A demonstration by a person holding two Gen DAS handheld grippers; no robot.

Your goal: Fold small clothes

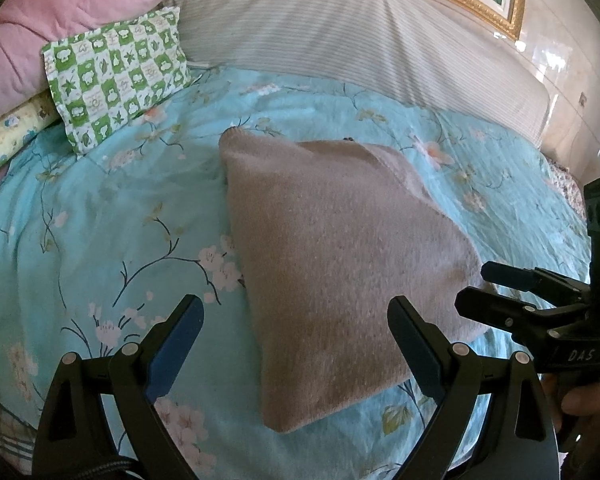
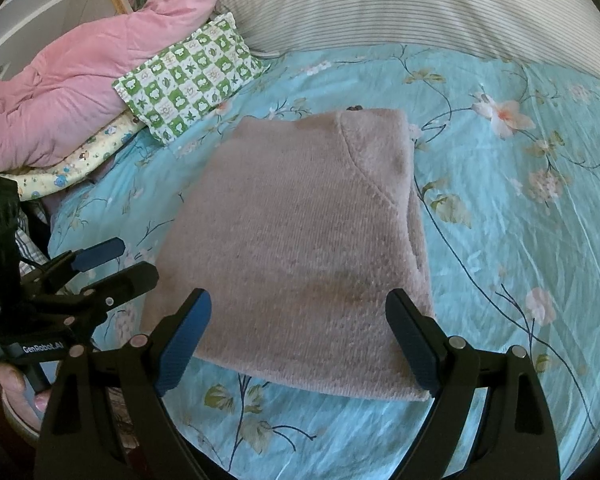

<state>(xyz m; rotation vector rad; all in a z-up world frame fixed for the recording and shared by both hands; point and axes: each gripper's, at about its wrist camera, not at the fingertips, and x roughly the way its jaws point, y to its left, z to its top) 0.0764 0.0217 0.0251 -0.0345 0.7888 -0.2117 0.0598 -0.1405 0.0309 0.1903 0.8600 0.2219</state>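
While both grippers hover over the bed, a folded sweater (image 2: 296, 248) lies flat on the sheet (image 2: 520, 240), filling the middle of both frames; its neckline (a curved seam) sits at the upper right of the fold in the right wrist view. At the bottom of the left wrist view, the left gripper (image 1: 296, 344) has its jaws spread wide, holding nothing; the right gripper (image 2: 300, 336) is likewise spread at the bottom of its own frame, just above the sweater's near edge. A checked pillow (image 2: 192, 80) and pink quilt (image 2: 60, 80) lie upper left; a striped bolster (image 2: 420, 4) runs along the top.
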